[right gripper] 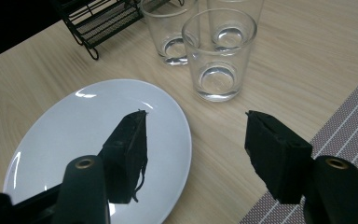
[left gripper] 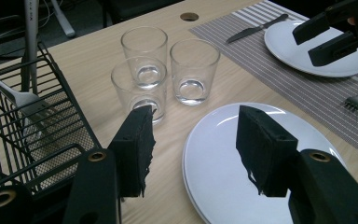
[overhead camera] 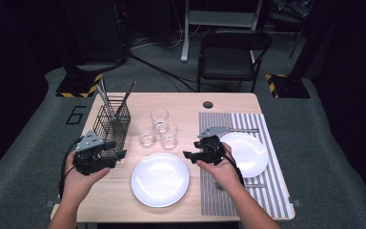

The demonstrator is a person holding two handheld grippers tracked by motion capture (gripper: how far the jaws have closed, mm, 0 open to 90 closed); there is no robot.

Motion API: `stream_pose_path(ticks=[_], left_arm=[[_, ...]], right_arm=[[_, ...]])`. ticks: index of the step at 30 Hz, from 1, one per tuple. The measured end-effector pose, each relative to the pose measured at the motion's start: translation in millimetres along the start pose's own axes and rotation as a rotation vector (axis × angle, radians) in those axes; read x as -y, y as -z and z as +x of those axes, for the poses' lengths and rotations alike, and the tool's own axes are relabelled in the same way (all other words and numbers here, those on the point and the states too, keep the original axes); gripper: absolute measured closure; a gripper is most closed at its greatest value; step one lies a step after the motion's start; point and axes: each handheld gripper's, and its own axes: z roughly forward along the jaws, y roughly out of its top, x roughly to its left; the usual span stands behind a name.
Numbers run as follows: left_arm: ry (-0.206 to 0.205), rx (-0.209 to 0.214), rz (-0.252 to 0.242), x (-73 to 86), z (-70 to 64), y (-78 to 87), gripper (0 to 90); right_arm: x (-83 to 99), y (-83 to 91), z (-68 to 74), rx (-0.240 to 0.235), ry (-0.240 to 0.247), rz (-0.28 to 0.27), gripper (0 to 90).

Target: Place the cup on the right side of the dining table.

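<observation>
Glazed white plate: round, shallow and glossy, it lies bare on the pale wood table, in front of the three glasses and just left of the striped mat; we take it as the piece in hand, since both grippers point at it.
Left gripper: held above the table near the plate's left rim — its black jaws stand well apart, clamped on nothing.
Right gripper: hovering at the plate's right edge by the mat border, jaws likewise spread wide and empty.
Glasses: three clear, thin-walled tumblers, clustered close together just behind the plate.
Rack: black wire basket at the table's left, cutlery standing in it.
Mat: ribbed grey-and-white weave, carrying a second white plate, a knife and a fork.
Risk, slip: we judge the glaze slick and the rim thin — a one-sided pinch could let the plate tilt and slide out.
Risk, collision: a jaw that overshoots forward could knock the nearest glass into its neighbours.
Risk, snag: dragging the plate rightward could catch the mat's edge and rumple it.
</observation>
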Motion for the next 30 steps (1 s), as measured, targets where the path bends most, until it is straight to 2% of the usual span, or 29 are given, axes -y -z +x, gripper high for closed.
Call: stream_pose_path(ticks=[6,18,25,30], left_arm=[[0.003,0.001,0.003,0.4,-0.9,-0.5,46.1],[0.01,0.013,0.02,2.3,1.6,-0.3,45.0],[0.019,0.011,0.016,3.1,3.1,0.4,44.8],[0.018,0.011,0.016,3.4,4.2,1.6,44.8]], right_arm=[[-5.7,-9.1,-0.2,0.001,0.019,0.007,31.5],[-15.4,-26.9,-3.4,0.004,0.043,0.008,29.9],[-26.0,-41.2,-4.9,0.006,0.038,0.06,23.8],[-35.4,-49.1,-1.4,0.019,0.067,0.049,20.1]])
